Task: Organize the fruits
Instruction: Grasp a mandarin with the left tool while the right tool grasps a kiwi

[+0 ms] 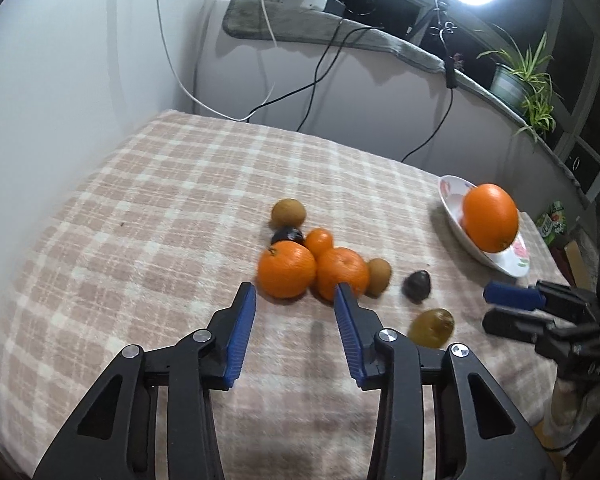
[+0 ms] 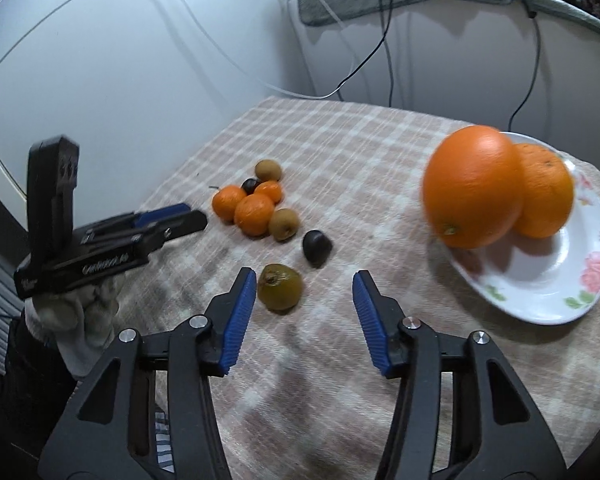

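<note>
A white flowered plate (image 2: 556,280) stands at the table's right; it also shows in the left wrist view (image 1: 452,204). Two big oranges (image 2: 474,186) (image 2: 544,196) are on it, the front one at the rim and blurred. A cluster of small oranges (image 1: 286,268), brown kiwis (image 1: 288,212) and dark fruits (image 1: 418,286) lies mid-table. A greenish fruit (image 2: 280,286) lies just ahead of my right gripper (image 2: 304,296), which is open and empty. My left gripper (image 1: 296,300) is open and empty, just short of the oranges.
The table wears a pink checked cloth (image 1: 140,208). White walls with hanging cables (image 1: 312,80) stand behind it. A potted plant (image 1: 524,80) sits on the sill at the right. Each gripper shows in the other's view: the right one (image 1: 512,308), the left one (image 2: 172,220).
</note>
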A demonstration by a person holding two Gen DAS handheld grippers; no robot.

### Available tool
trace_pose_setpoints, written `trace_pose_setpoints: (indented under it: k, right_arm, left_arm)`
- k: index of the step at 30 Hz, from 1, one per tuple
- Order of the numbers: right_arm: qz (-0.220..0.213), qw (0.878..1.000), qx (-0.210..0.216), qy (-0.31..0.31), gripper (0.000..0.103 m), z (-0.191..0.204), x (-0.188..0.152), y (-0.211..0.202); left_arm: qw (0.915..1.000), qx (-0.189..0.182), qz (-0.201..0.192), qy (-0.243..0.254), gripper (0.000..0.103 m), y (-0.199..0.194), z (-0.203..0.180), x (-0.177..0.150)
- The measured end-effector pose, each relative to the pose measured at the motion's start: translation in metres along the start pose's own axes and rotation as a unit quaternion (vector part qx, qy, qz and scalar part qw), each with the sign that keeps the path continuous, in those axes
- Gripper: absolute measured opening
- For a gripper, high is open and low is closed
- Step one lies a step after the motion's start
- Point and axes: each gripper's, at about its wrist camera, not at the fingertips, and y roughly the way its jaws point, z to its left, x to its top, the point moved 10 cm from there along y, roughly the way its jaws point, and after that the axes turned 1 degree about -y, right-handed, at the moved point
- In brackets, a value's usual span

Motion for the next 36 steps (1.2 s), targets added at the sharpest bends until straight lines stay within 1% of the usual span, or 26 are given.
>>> trace_pose_setpoints:
  k: [4,9,13,20,21,22,28,31,36]
  right_arm:
    - [0.013,1.0,-0.001,-0.015,0.049,0.008,-0.001,0.014]
    - [0.027,0.999,-0.003,-0.03,0.048,0.016,-0.003,0.028]
    - [0.035,0.999,-0.005,-0.037,0.048,0.019,-0.006,0.037]
    - [0.042,0.998,-0.011,-0.054,0.048,0.023,-0.011,0.042]
    - [0.042,0.998,-0.011,-0.055,0.047,0.023,-0.012,0.043]
    - [0.044,0.997,-0.011,-0.057,0.043,0.023,-0.013,0.043]
    - [0.05,0.997,-0.015,-0.055,0.036,0.019,-0.015,0.046]
    - [0.05,0.997,-0.015,-0.054,0.034,0.019,-0.015,0.046]
    - [0.05,0.997,-0.013,-0.051,0.033,0.017,-0.015,0.044]
  left_arm:
    - [0.9996,-0.012,0.014,-0.019,0.038,0.01,0.006,0.001]
    - [0.9992,-0.018,0.02,-0.031,0.038,0.015,0.012,0.002]
    - [0.9992,-0.013,0.021,-0.031,0.038,0.02,0.014,0.005]
    - [0.9986,-0.023,0.028,-0.038,0.038,0.028,0.013,0.008]
    - [0.9985,-0.026,0.029,-0.04,0.038,0.028,0.013,0.008]
    - [0.9982,-0.029,0.033,-0.04,0.038,0.029,0.013,0.006]
    - [0.996,-0.049,0.039,-0.063,0.038,0.032,0.015,0.007]
    - [0.9962,-0.051,0.039,-0.059,0.035,0.033,0.012,0.008]
    - [0.996,-0.055,0.037,-0.059,0.034,0.033,0.01,0.009]
